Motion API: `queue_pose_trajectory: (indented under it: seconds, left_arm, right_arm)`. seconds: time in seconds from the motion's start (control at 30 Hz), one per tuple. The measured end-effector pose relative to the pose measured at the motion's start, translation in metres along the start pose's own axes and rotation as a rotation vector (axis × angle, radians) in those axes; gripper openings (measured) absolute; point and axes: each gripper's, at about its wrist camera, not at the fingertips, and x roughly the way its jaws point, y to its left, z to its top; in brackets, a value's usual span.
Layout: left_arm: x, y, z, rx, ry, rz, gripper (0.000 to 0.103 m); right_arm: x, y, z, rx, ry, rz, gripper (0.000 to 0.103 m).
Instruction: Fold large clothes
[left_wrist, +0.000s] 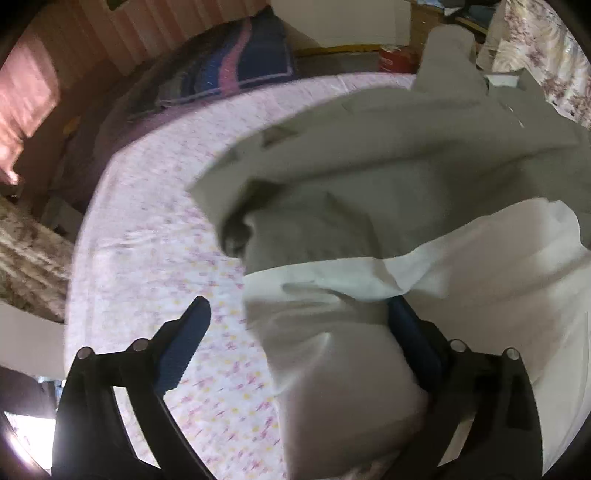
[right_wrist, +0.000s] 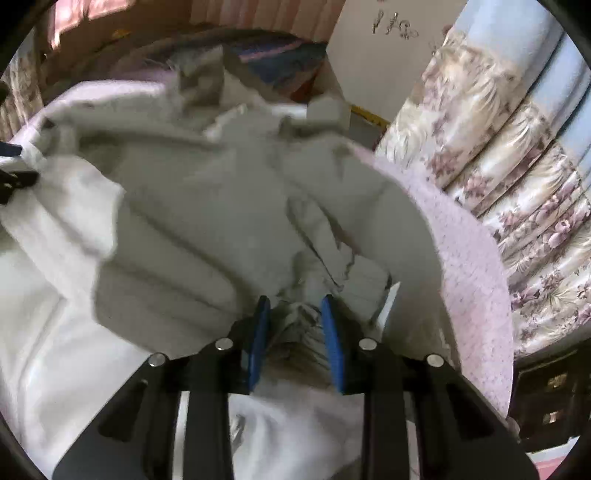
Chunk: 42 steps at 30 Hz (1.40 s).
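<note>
- Your right gripper (right_wrist: 293, 308) stands part-closed astride a bunched fold of the white garment (right_wrist: 192, 206); whether it pinches, you can't tell.
- Your left gripper (left_wrist: 295, 314) gapes wide, holding nothing, cloth draped over one finger.
- Beyond, the garment stretches across the bed (left_wrist: 155, 229).

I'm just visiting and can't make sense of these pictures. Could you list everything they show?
garment: one, white to pale grey, crumpled across the bed
bedsheet: one, pale pink with small flowers, under the garment
blanket: one, dark blue with a pink stripe, at the far end of the bed
curtains: floral, cream and mauve, beside the bed
red container: one, beyond the bed
left hand-held gripper: black with blue pads, jaws wide, cloth edge between them
right hand-held gripper: same colours, jaws narrow around bunched cloth
</note>
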Motion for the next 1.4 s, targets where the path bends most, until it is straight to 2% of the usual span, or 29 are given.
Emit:
queue_pose_trajectory:
  seconds: [0.03, 0.07, 0.1, 0.13, 0.17, 0.2, 0.23, 0.33, 0.47, 0.53, 0.63, 0.7, 0.83, 0.93, 1.03, 1.07, 1.13, 1.2, 1.33, 1.4]
  left_arm:
    - [-0.014, -0.002, 0.001, 0.002, -0.024, 0.005, 0.089]
    - [-0.038, -0.004, -0.001, 0.004, -0.077, 0.02, 0.089]
    - [-0.054, 0.0, -0.002, 0.003, -0.114, 0.033, 0.092]
    - [-0.079, -0.001, -0.004, -0.007, -0.172, 0.053, 0.099]
    - [-0.103, -0.002, -0.006, -0.028, -0.231, 0.062, 0.1]
    - [-0.119, 0.002, -0.01, -0.046, -0.272, 0.052, 0.1]
    - [-0.135, 0.001, -0.012, -0.063, -0.306, 0.027, 0.1]
    - [-0.179, -0.008, -0.025, -0.109, -0.403, -0.084, 0.1]
    - [-0.197, -0.03, -0.029, -0.095, -0.402, -0.164, 0.1]
    - [-0.193, -0.043, -0.033, -0.062, -0.392, -0.177, 0.1]
    - [-0.181, -0.061, -0.035, 0.002, -0.397, -0.121, 0.1]
    - [-0.18, -0.071, -0.036, 0.025, -0.395, -0.102, 0.1]
    - [-0.179, -0.078, -0.033, 0.036, -0.366, -0.118, 0.1]
    - [-0.177, -0.079, -0.032, 0.03, -0.349, -0.123, 0.1]
    - [-0.174, -0.077, -0.032, 0.017, -0.339, -0.118, 0.1]
    - [-0.173, -0.076, -0.032, 0.012, -0.336, -0.117, 0.1]
    - [-0.168, -0.073, -0.031, -0.004, -0.323, -0.121, 0.1]
    - [-0.163, -0.069, -0.031, -0.016, -0.308, -0.127, 0.1]
    - [-0.157, -0.061, -0.031, -0.026, -0.299, -0.118, 0.1]
    - [-0.156, -0.057, -0.031, -0.029, -0.306, -0.109, 0.1]
  right_arm:
    - [-0.026, -0.014, -0.003, 0.075, -0.056, 0.06, 0.029]
    - [-0.048, -0.024, -0.01, 0.129, -0.099, 0.096, 0.034]
    - [-0.075, -0.045, -0.02, 0.198, -0.156, 0.126, 0.045]
    - [-0.095, -0.065, -0.032, 0.263, -0.205, 0.132, 0.05]
    - [-0.109, -0.083, -0.043, 0.32, -0.24, 0.126, 0.061]
    - [-0.124, -0.104, -0.06, 0.389, -0.273, 0.114, 0.067]
    - [-0.135, -0.125, -0.077, 0.459, -0.293, 0.097, 0.068]
    - [-0.145, -0.196, -0.146, 0.728, -0.312, 0.052, 0.076]
    - [-0.124, -0.263, -0.257, 1.16, -0.231, 0.089, 0.077]
    - [-0.11, -0.283, -0.3, 1.305, -0.223, 0.14, 0.077]
    - [-0.096, -0.297, -0.344, 1.462, -0.22, 0.173, 0.077]
    - [-0.086, -0.298, -0.359, 1.518, -0.218, 0.209, 0.077]
    - [-0.051, -0.299, -0.374, 1.649, -0.237, 0.362, 0.078]
    - [-0.035, -0.301, -0.376, 1.722, -0.285, 0.425, 0.079]
    - [-0.018, -0.309, -0.376, 1.782, -0.274, 0.48, 0.079]
    - [-0.013, -0.311, -0.374, 1.787, -0.269, 0.488, 0.075]
    - [-0.012, -0.317, -0.362, 1.734, -0.266, 0.448, 0.051]
    - [-0.021, -0.328, -0.342, 1.641, -0.306, 0.391, 0.025]
    - [-0.067, -0.349, -0.298, 1.459, -0.419, 0.305, 0.014]
    - [-0.122, -0.354, -0.26, 1.286, -0.559, 0.252, 0.011]
